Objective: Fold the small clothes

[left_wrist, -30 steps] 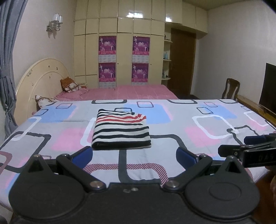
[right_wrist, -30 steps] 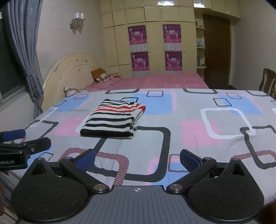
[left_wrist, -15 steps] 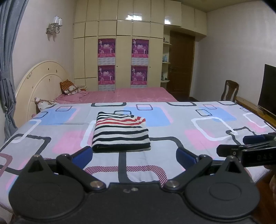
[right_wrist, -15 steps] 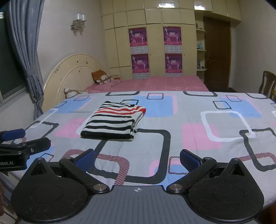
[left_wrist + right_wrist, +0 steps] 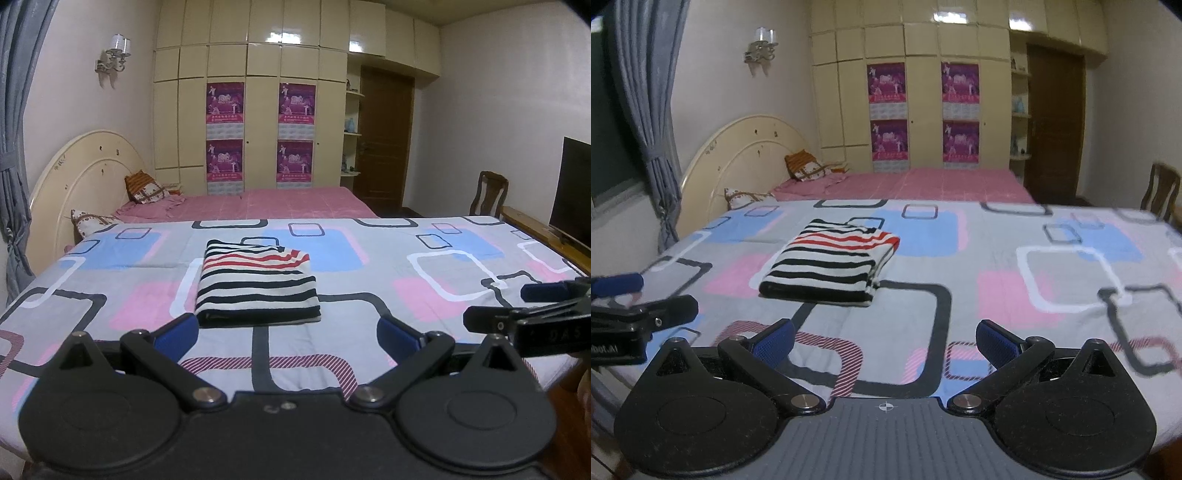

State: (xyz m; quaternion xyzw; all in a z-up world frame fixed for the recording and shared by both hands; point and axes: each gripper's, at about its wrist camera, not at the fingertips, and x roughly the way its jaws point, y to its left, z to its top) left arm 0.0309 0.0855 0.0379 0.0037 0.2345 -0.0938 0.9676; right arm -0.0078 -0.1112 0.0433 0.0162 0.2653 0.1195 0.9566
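A striped garment (image 5: 256, 284), white with black and red stripes, lies folded into a neat rectangle on the patterned bedspread (image 5: 369, 295). It also shows in the right wrist view (image 5: 831, 267). My left gripper (image 5: 288, 334) is open and empty, held back just short of the garment's near edge. My right gripper (image 5: 884, 341) is open and empty, near the bed's front edge, to the right of the garment. Each gripper shows from the side in the other's view: the right gripper (image 5: 532, 314) and the left gripper (image 5: 635, 306).
A second bed with a pink sheet (image 5: 251, 203) and pillows (image 5: 144, 188) stands behind. A cream headboard (image 5: 77, 184) and grey curtain (image 5: 14, 147) are at left. A wooden chair (image 5: 489, 192) and a dark screen (image 5: 574, 192) are at right.
Both grippers have drawn back slightly and tilted up, so the room sits lower in view. The garment has not moved. Both grippers stay open.
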